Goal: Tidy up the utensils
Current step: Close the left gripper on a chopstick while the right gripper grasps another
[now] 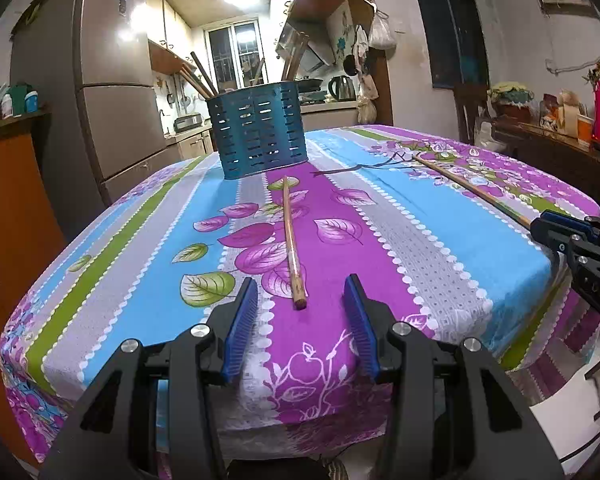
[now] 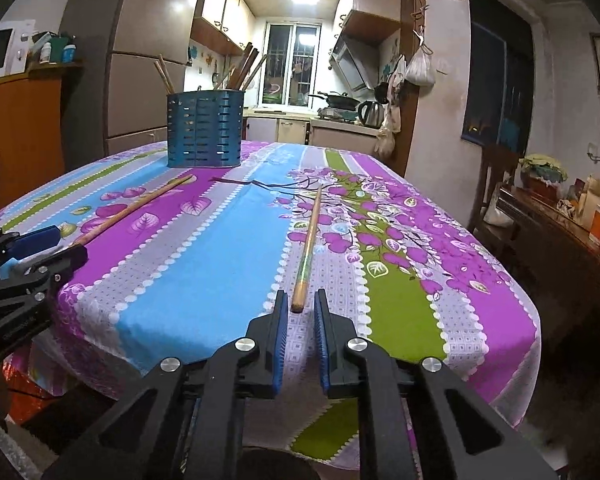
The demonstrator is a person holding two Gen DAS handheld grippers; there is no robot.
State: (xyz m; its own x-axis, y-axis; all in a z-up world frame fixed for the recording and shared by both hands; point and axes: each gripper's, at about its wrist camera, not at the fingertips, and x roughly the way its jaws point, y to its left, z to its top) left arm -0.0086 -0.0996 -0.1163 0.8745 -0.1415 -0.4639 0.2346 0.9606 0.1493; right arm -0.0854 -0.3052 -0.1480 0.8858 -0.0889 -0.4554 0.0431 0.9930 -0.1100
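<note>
Two long wooden chopsticks (image 1: 292, 240) (image 2: 308, 246) lay on the cloth-covered table (image 2: 204, 280), awaiting the blue slotted metal holder (image 1: 258, 130); left gripper (image 1: 300, 312) fingers apart astride one, right gripper (image 2: 301, 316) fingers narrowed beside the other's end, grip uncertain.

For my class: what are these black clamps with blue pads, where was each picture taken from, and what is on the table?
They are hand-held two-finger grippers, each carrying a camera that looks along its fingers. One picture looks out from the left gripper, the other from the right gripper. On the flowered tablecloth stands a blue slotted holder already holding chopsticks. Two loose chopsticks lie on the cloth: one chopstick has its near end between the left gripper's wide-apart pads; the other chopstick ends at the right gripper's nearly closed tips. Neither is lifted yet.
</note>
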